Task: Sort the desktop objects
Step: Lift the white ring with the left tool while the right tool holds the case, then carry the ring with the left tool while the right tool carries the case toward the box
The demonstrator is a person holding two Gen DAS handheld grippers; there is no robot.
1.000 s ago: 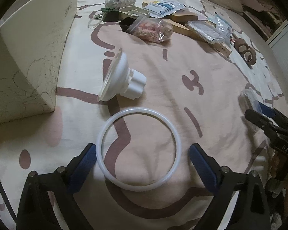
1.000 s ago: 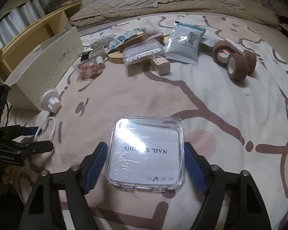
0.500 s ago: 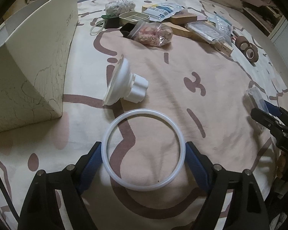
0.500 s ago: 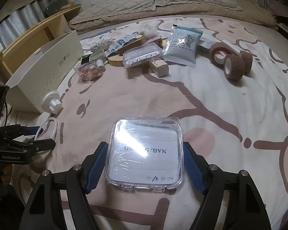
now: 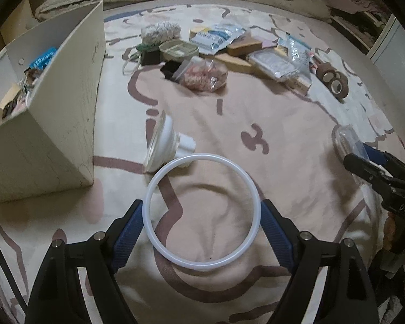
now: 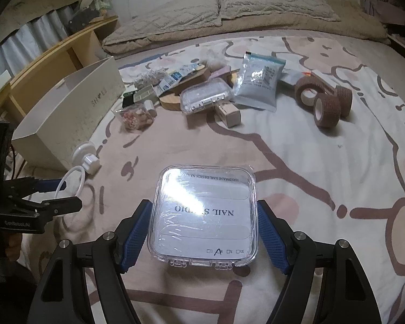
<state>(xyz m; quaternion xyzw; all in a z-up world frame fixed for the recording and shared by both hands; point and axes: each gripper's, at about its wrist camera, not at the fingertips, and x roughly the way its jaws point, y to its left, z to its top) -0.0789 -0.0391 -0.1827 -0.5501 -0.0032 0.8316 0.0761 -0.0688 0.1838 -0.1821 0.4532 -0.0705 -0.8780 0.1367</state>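
Observation:
My left gripper is shut on a white ring, held by its two sides and lifted above the patterned blanket. It also shows in the right wrist view. My right gripper is shut on a clear square nail case with a "NAIL STUDIO" label, held above the blanket. A white funnel-shaped part lies just beyond the ring. An open cream box stands at the left with several small items inside.
A pile of items lies at the far side: a bag of pink pieces, a clear case, a blue-white pouch, brown tape rolls, a small carton. Pillows lie behind; a wooden shelf at the left.
My left gripper closed its fingers onto the white ring and lifted it, moving up so the inside of the box came into view. My right gripper holds the nail case slightly higher.

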